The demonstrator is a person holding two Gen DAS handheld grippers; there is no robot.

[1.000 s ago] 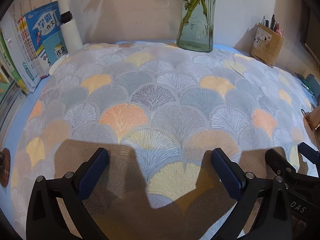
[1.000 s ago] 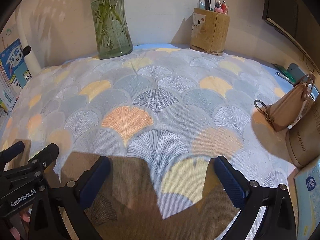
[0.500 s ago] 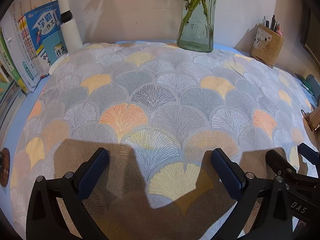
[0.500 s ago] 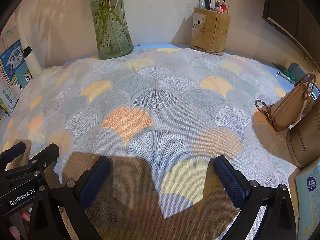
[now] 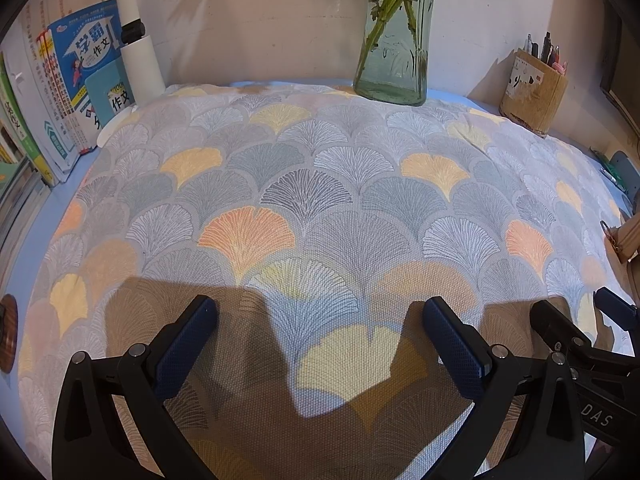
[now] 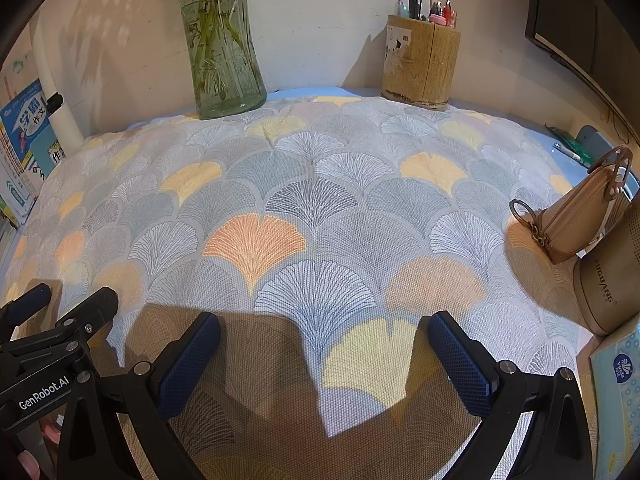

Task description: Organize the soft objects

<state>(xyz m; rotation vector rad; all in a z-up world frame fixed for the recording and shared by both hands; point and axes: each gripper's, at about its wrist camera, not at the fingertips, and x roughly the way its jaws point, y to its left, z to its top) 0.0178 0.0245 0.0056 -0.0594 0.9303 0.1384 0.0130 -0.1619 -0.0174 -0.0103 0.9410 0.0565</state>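
The cloth (image 5: 320,200), printed with fan-shaped leaves, lies spread flat and fills the middle of both views, reaching from the bottom edge up to the glass vase (image 5: 394,32) at the top. It looks laid out smooth so that it can be folded, which I judge is the way it will be tidied. The left gripper (image 5: 320,344) hangs low at the bottom centre of its view, its blue pads spread wide with bare cloth between them, holding nothing. The right gripper (image 6: 324,356) sits likewise at the bottom of its view, also spread and empty. Each shows at the other's lower corner, so they stand side by side over the near hem, probably to take two points along it together. The pen holder (image 6: 420,62) at upper right and the handbag (image 6: 576,220) at the right edge crowd the cloth, so a fold could brush them.
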